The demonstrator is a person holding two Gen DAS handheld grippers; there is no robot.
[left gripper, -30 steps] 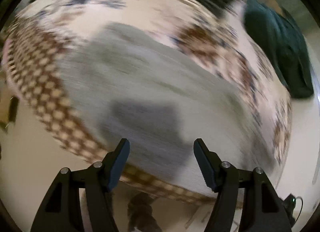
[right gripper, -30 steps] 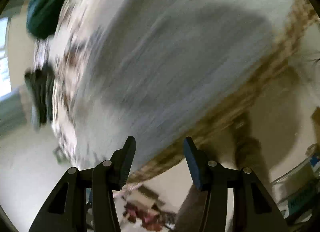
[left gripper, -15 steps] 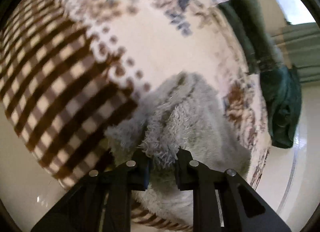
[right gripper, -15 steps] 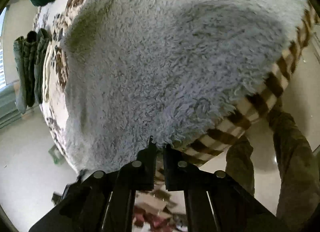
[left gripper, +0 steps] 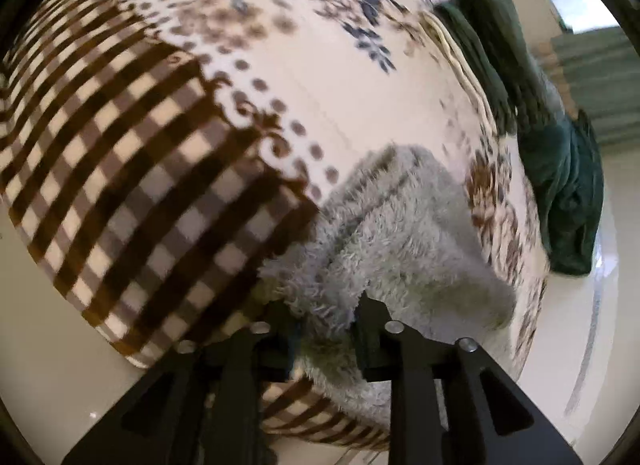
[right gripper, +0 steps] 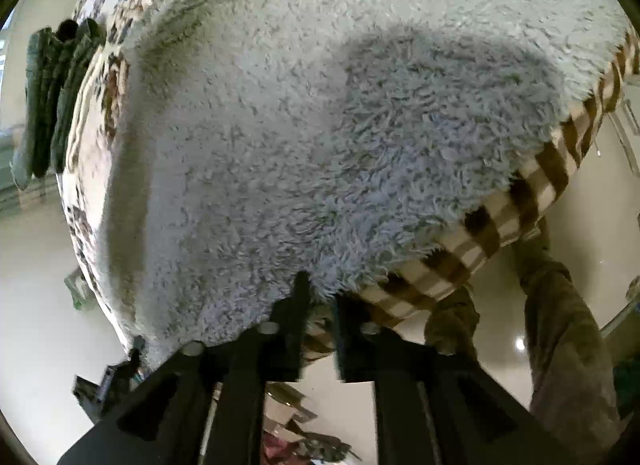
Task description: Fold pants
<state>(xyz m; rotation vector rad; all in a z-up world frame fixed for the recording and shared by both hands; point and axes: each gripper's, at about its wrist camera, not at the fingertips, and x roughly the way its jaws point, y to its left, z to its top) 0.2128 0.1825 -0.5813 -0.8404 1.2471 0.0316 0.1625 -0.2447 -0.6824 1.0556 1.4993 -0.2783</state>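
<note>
The pants (left gripper: 404, 233) are pale grey and fluffy, lying on a patterned bedspread (left gripper: 200, 125) with brown checks and flowers. In the left wrist view my left gripper (left gripper: 326, 325) is shut on a bunched corner of the pants and holds it a little above the bed edge. In the right wrist view the pants (right gripper: 320, 125) fill most of the frame, spread flat. My right gripper (right gripper: 320, 301) is shut on their near edge, at the checked border of the bed (right gripper: 532, 181).
Dark green folded clothes (left gripper: 560, 169) lie at the far right edge of the bed; they also show in the right wrist view (right gripper: 52, 93) at the left. Pale floor (left gripper: 48, 345) lies below the bed edge. A person's legs (right gripper: 560, 325) stand at the right.
Both grippers were open above the pants a second ago. They closed on the fabric edges. The left one has since lifted its corner slightly.
</note>
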